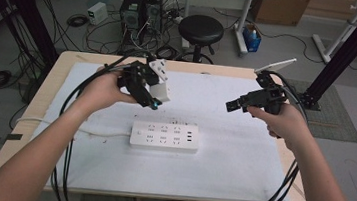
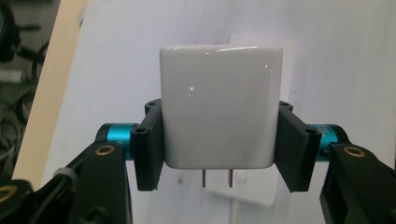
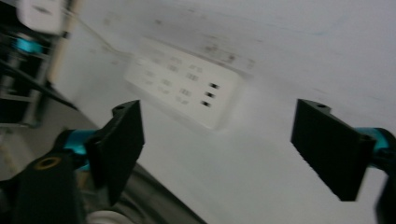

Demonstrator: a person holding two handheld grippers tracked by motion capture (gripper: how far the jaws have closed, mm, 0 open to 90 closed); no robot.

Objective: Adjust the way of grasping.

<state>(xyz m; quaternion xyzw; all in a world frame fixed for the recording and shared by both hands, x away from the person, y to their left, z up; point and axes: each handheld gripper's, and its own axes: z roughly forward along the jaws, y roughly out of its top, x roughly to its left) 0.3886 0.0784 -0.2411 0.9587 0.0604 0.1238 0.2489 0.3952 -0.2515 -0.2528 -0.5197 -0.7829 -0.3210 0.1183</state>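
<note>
**High view: charger held above the strip, prongs not yet turned toward the sockets**

High view, largest first: the tabletop [image 1: 237,187] fills the middle of the frame under a white sheet, and the power strip [image 1: 164,136] lies flat at its centre, long axis running left to right across the picture, its cord leaving toward the left edge. Up and to the left of the strip, the left gripper [image 1: 152,97] hangs in the air with the white charger [image 1: 161,92] between its jaws. The right gripper [image 1: 233,105] hovers at centre right, well apart from the strip and nothing in it.

Left gripper view: the jaws are clenched on the charger's [image 2: 219,105] two side faces, and the two prongs [image 2: 217,178] stick out of its lower face toward the bottom of the frame, back toward the gripper body rather than out past the jaw tips.

Right gripper view, blurred: the jaws stand wide apart and bare, with the strip [image 3: 184,88] lying slantwise in the upper middle between them, sockets up.

The relation that matters, as I judge it: the strip sits below and slightly right of the held charger in the high view, and the left hand is the nearer one. The prongs would have to point straight down at a socket row, so the charger likely needs turning or regripping first.
</note>
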